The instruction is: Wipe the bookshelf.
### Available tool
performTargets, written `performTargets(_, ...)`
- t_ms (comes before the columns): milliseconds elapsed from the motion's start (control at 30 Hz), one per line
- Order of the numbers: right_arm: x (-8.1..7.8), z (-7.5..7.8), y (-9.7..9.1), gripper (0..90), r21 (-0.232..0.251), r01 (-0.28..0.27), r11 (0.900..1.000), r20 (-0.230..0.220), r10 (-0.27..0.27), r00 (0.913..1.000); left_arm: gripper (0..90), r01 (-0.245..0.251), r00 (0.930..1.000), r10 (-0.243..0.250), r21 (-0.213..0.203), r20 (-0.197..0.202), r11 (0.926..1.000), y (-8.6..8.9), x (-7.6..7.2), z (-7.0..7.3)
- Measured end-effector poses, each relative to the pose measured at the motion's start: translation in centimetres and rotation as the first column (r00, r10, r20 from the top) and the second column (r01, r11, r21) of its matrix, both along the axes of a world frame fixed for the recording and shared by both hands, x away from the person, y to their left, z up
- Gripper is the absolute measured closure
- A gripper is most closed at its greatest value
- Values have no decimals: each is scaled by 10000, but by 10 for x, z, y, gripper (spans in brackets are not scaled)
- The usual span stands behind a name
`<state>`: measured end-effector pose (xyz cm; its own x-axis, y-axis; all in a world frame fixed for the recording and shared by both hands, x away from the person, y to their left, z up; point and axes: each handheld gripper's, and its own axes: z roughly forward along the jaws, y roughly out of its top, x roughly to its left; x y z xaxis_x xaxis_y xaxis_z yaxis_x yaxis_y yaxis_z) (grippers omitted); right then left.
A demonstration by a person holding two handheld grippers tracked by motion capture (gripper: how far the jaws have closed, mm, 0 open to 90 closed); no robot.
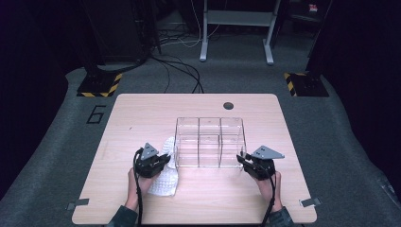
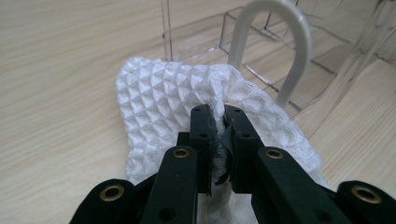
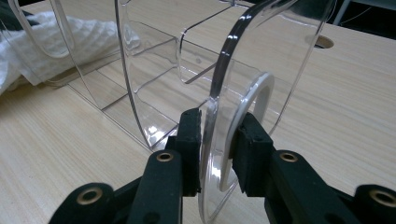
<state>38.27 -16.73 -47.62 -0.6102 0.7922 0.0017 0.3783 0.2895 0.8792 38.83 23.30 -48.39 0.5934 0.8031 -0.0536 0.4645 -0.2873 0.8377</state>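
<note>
— What have you got in the left gripper (image 2: pixel 217 122)?

— My jaws are pressed together on a fold of the white cloth (image 2: pixel 187 93). It's a waffle weave, soft and limp, light too I'd judge. It bunches where I pinch it and the rest sags onto the wooden table (image 1: pixel 142 113). In the high view it lies at lower centre-left, just beside the left wall of the clear organizer (image 1: pixel 210 141).

— And the right gripper (image 3: pixel 218 140)?

— That one is pinching the organizer's near right wall, one jaw inside, one outside, by the rounded handle cut-out. The plastic is stiff, glossy and probably slippery, so I'd hold at that edge and not squeeze hard; thin acrylic like this can crack.

— Where would you take the cloth?

— At a gathered ridge, as now; a flat patch would slip away. Whether the cloth touches the box wall I can't quite tell, since the clear wall confuses that edge.

— The box shape?

— Rectangular, open-topped, split into compartments.
</note>
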Motion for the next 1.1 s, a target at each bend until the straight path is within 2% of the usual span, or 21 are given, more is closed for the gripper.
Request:
performTargets(33,0,0,0,736,4,-2,10000,-1,2,10000,829,-29,9997,28,23,263,10000,2,-3,7)
performTargets(167,0,0,0,736,-37,-10,10000,36,11,10000,828,-98,9988,96,43,488,9999,3,-8,18)
performTargets(200,0,0,0,736,-38,-12,10000,35,12,10000,829,-247,9973,247,-11,695,9997,3,-11,24)
performTargets(267,0,0,0,736,-23,-11,10000,27,11,10000,829,-279,9969,279,-15,739,9996,4,-12,28)
performTargets(300,0,0,0,735,-19,-11,10000,26,11,10000,829,-395,9950,402,-93,917,9992,5,-15,35)
performTargets(400,0,0,-1,735,-36,-18,10000,7,18,10000,829,-459,9930,481,-223,1075,9987,6,-16,42)
performTargets(433,0,0,0,735,-16,-4,10000,-28,4,10000,829,-515,9907,554,-343,1243,9981,7,-18,50)
performTargets(467,0,0,0,735,-31,-4,10000,-14,4,10000,829,-515,9907,554,-343,1243,9981,7,-18,50)
performTargets(500,0,0,0,735,-70,-5,10000,27,5,10000,829,-541,9884,591,-393,1401,9978,7,-20,57)
performTargets(533,0,0,0,735,-77,-10,10000,20,10,10000,829,-541,9884,591,-393,1401,9978,7,-20,57)
performTargets(567,0,0,0,736,-75,-6,10000,17,6,10000,829,-476,9867,511,-261,1541,9985,7,-20,64)
performTargets(700,0,0,0,735,-131,-70,9999,54,71,10000,829,-505,9837,550,-303,1711,9983,5,-20,75)
performTargets(767,0,0,0,735,-86,-12,10000,13,12,10000,829,-547,9800,614,-404,1894,9977,1,-19,85)
performTargets(800,0,0,0,735,-86,-12,10000,13,12,10000,829,-547,9800,614,-404,1894,9977,1,-19,85)
performTargets(833,0,0,0,735,-126,-65,9999,58,66,10000,829,-481,9775,552,-396,2037,9981,-3,-18,93)
performTargets(933,0,0,0,735,-53,12,10000,12,-12,10000,829,-397,9768,451,-299,2094,9988,-9,-18,100)
performTargets(1033,0,0,0,734,-87,-25,10000,-10,25,10000,829,-178,9705,216,-178,2400,9997,-23,-15,111)
performTargets(1067,0,0,0,734,-91,-30,10000,-12,30,10000,829,-178,9705,216,-178,2400,9997,-23,-15,111)
performTargets(1100,0,0,0,734,-93,-31,10000,-8,31,10000,829,-127,9659,142,-76,2586,9999,-31,-14,116)
